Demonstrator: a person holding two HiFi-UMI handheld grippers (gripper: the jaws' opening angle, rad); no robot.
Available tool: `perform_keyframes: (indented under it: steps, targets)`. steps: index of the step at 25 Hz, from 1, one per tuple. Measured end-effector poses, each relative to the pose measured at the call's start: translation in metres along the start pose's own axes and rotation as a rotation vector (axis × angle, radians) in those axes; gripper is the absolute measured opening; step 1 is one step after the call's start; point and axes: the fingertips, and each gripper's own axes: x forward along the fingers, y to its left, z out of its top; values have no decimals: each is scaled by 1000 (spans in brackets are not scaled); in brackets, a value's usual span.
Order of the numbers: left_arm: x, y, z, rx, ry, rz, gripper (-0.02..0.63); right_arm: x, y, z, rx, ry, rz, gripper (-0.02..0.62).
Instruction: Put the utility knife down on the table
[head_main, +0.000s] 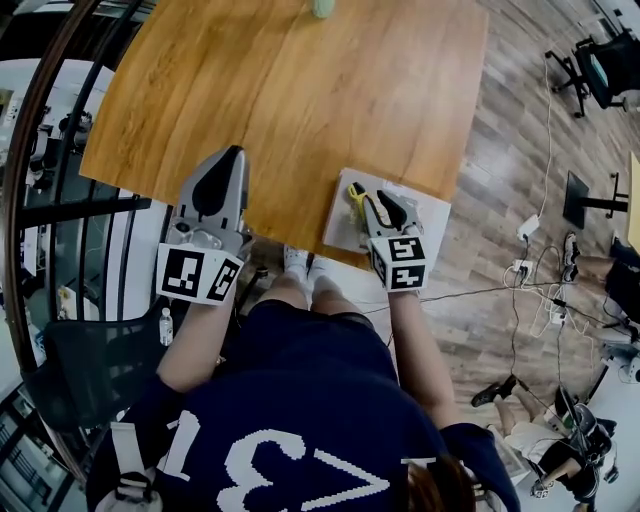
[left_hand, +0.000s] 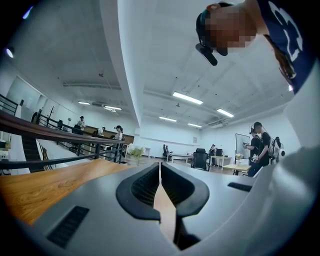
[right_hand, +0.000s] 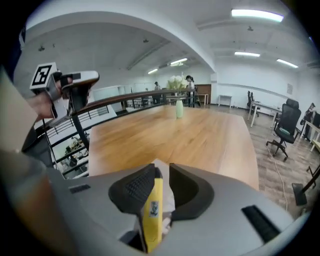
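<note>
One yellow utility knife (right_hand: 152, 212) stands on edge between the right gripper's (right_hand: 161, 169) loosened jaws, against one pad with a gap at the other, one white sheet (head_main: 425, 215) on the one table (head_main: 300, 90) beneath; left gripper (left_hand: 160, 166) alongside, closed on nothing; one vase (right_hand: 179, 109) far ahead.

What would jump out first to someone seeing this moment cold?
A yellow utility knife stands between the jaws of the right gripper, against one jaw with a gap beside the other, over a white pad at the near edge of the wooden table. The left gripper, jaws together, is further left along that edge.
</note>
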Motion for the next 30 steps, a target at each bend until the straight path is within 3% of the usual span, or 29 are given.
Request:
perform_keyframes:
  steps: [3,9,13,22,30]
  targets:
    - [5,-4,16,21,-37,-1,23,-28,-20,56,5,-190,-37,44]
    - [6,-14,65,72,-94,6,23,-123,-46,167,30,-525,-93,26]
    - [11,-19,91,126,-135,6,23,-182,-55,219,50,-716,-98,25]
    - [4,-36,136,139,-219,-10,23,-243,-35,257,11,-852,-42,25]
    - [-2,-44,143,146,-230,-12,23,-258,-24,269,-32,-902,-43,24]
